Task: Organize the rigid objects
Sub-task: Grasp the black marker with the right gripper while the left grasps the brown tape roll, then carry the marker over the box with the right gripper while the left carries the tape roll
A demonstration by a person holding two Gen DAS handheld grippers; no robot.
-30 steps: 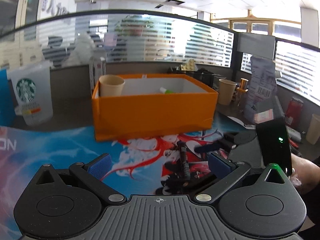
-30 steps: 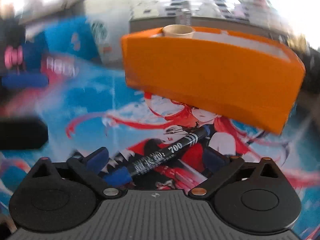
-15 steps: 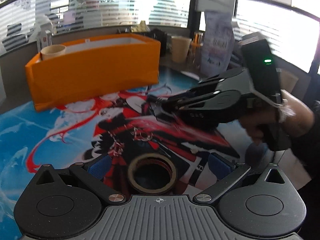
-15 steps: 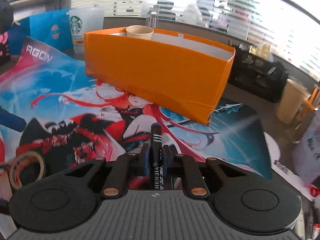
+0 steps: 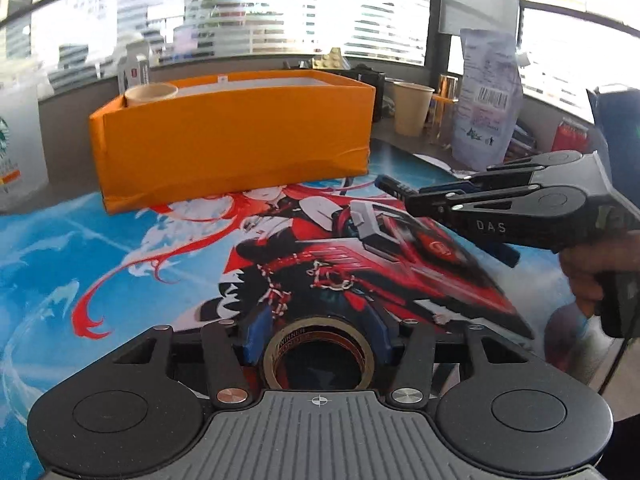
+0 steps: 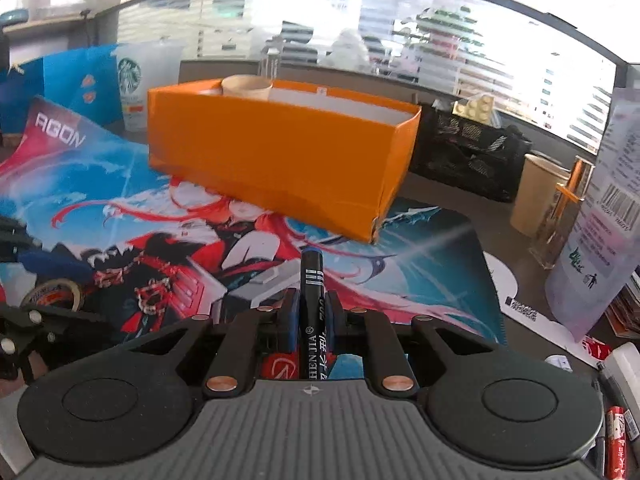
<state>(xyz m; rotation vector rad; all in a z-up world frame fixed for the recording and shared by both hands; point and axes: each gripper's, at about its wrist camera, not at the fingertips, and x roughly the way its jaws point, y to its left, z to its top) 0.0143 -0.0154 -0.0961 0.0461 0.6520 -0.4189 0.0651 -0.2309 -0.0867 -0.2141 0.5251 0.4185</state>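
A brown tape roll (image 5: 280, 350) lies on the printed mat between the blue pads of my left gripper (image 5: 318, 334). Its jaws are closing, and both pads touch the roll's sides. My right gripper (image 6: 312, 308) is shut on a black marker pen (image 6: 314, 292) that points forward toward the orange box (image 6: 272, 160). In the left wrist view the right gripper (image 5: 412, 196) hovers at the right above the mat, the marker (image 5: 390, 184) sticking out of it. The orange box (image 5: 232, 152) stands behind, a paper cup (image 5: 150, 94) in its left corner.
A Starbucks cup (image 5: 16, 148) stands left of the box. A second paper cup (image 5: 412, 108), a white pouch (image 5: 486, 100) and a black mesh organizer (image 6: 468, 152) crowd the right rear. The colourful mat (image 5: 80, 260) covers the desk in front.
The right gripper closed on the marker and lifted it off the mat. The left gripper swung down over the tape roll, and its jaws came in against it.
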